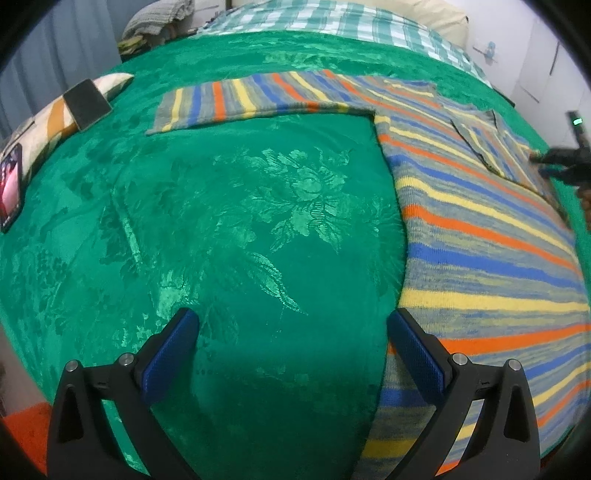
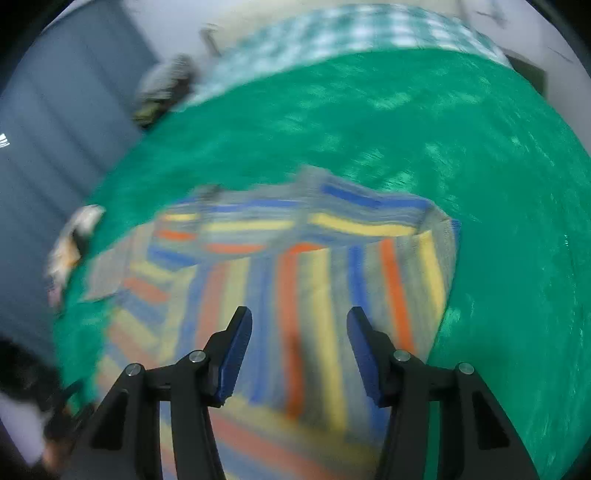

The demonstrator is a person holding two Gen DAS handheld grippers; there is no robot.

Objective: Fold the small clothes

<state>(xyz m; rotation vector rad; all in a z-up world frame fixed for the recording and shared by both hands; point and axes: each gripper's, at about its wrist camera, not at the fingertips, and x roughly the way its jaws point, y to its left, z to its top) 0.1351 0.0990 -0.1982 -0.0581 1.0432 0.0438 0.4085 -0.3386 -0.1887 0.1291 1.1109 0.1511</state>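
A striped knitted sweater [image 1: 480, 221] in grey, blue, yellow and orange lies flat on a green floral bedspread [image 1: 240, 221]. One sleeve [image 1: 229, 103] stretches out to the left; the other sleeve [image 1: 487, 136] is folded over the body. My left gripper [image 1: 291, 321] is open and empty above the bedspread, just left of the sweater's lower edge. My right gripper [image 2: 299, 317] is open and empty above the sweater's body [image 2: 314, 288], which is blurred in the right wrist view. The right gripper also shows at the sweater's far right edge in the left wrist view [image 1: 561, 162].
A patterned pillow [image 1: 74, 110] with a dark block on it and a phone [image 1: 11, 184] lie at the bed's left edge. A green checked cloth [image 1: 332, 18] and a pile of clothes [image 1: 155, 22] are at the far end. The bed edge is close below.
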